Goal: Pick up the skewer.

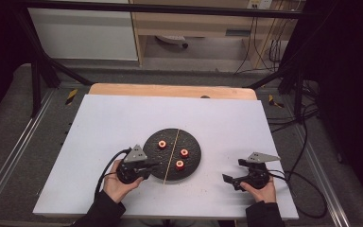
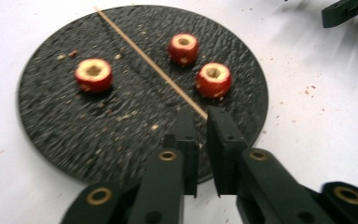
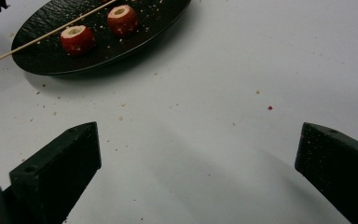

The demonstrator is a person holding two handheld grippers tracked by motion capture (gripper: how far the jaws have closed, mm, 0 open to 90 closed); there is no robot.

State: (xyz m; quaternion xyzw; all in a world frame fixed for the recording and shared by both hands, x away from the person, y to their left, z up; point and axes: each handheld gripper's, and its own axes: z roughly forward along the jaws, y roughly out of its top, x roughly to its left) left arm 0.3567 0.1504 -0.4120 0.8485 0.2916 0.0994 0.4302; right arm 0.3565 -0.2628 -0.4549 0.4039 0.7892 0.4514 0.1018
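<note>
Closing on the near end of the skewer (image 2: 154, 67), the left gripper (image 2: 201, 119) has its jaws nearly together, the stick's end running in between them; we can't tell if the pads actually pinch it. The skewer lies across the black round plate (image 1: 194, 161), long axis near-to-far, its near tip poking just past the plate's near rim. Three cored red fruit pieces sit on the plate: one (image 1: 162, 144) left of the stick, two (image 1: 184, 152) right of it. We see the left hand (image 1: 116, 185) low at the plate's near-left edge, gripper pointing right toward the stick end. The right gripper (image 1: 240, 176) rests well apart on the white board (image 1: 123, 118) at the near right, jaws wide, holding nothing. Left is clearly nearer; we judge lifting the stick comes next.
</note>
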